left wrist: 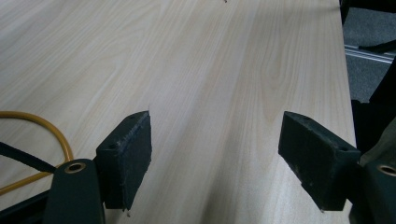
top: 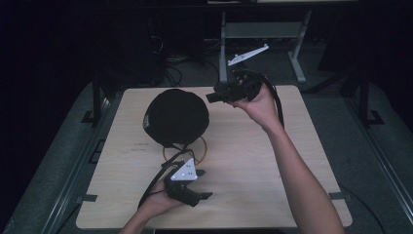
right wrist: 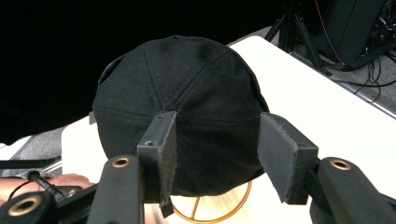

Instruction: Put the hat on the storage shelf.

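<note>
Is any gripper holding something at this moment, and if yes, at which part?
Nothing is held. The left gripper is open over the bare table. The right gripper is open, off the black cap on its gold stand.

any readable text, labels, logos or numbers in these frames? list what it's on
None can be read.
Black cap: plain panels, no logo or lettering on the side shown.
Faint dark marks on the table beside the cap: too small and blurred to read.
Grey plate on the left hand-held gripper: only small dots, no legible print.
Jaws in the two gripper views: bare black pads, no markings.
</note>
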### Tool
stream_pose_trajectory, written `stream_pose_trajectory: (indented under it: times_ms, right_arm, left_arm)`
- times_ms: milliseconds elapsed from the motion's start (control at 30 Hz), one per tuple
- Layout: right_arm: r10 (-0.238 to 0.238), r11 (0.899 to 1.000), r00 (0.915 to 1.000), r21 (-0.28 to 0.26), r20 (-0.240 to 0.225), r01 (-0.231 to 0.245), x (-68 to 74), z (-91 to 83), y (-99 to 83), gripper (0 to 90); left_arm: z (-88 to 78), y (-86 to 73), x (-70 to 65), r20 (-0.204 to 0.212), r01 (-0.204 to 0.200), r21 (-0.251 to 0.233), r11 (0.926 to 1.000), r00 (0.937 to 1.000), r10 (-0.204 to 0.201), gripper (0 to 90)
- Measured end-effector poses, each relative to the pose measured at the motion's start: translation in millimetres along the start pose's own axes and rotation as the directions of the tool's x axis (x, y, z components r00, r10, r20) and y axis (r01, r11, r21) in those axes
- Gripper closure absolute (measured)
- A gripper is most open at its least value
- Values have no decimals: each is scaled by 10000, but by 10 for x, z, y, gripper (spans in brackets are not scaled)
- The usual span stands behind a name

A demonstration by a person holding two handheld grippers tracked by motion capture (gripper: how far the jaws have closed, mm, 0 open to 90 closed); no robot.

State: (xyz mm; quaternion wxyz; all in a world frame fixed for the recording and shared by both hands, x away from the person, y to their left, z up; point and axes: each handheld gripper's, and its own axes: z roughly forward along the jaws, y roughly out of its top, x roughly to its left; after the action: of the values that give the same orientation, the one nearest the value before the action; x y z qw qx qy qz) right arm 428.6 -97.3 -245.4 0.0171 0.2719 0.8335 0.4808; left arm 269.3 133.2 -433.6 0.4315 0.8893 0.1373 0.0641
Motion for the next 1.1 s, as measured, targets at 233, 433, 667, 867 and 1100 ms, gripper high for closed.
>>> stream_pose_trajectory:
  times_ms: [233, 433, 667, 867, 1100]
  right_arm:
    - [72, 9999, 9999, 82, 135, -73, -44, -84, -87, 457]
    - [132, 9999, 9998, 55, 178, -133, -73, -134, -138, 452]
    - [233, 9997, 9995, 80, 193, -235, -93, -186, -194, 431]
    - [312, 9995, 9993, 66, 214, -313, -108, -243, -245, 425]
    - [360, 9993, 9988, 118, 342, -364, -143, -318, -365, 414]
  left_arm:
    - [-3, -1, 12, -41, -72, 2, 10000, 10000, 72, 246]
    - [2, -3, 10, -45, -30, -35, 10000, 10000, 30, 244]
    - [0, -6, 14, -35, -20, -31, 10000, 10000, 20, 243]
    - [-1, -12, 13, -86, 22, -35, 10000, 10000, -22, 242]
    - [2, -18, 11, -103, -14, -18, 10000, 9999, 14, 242]
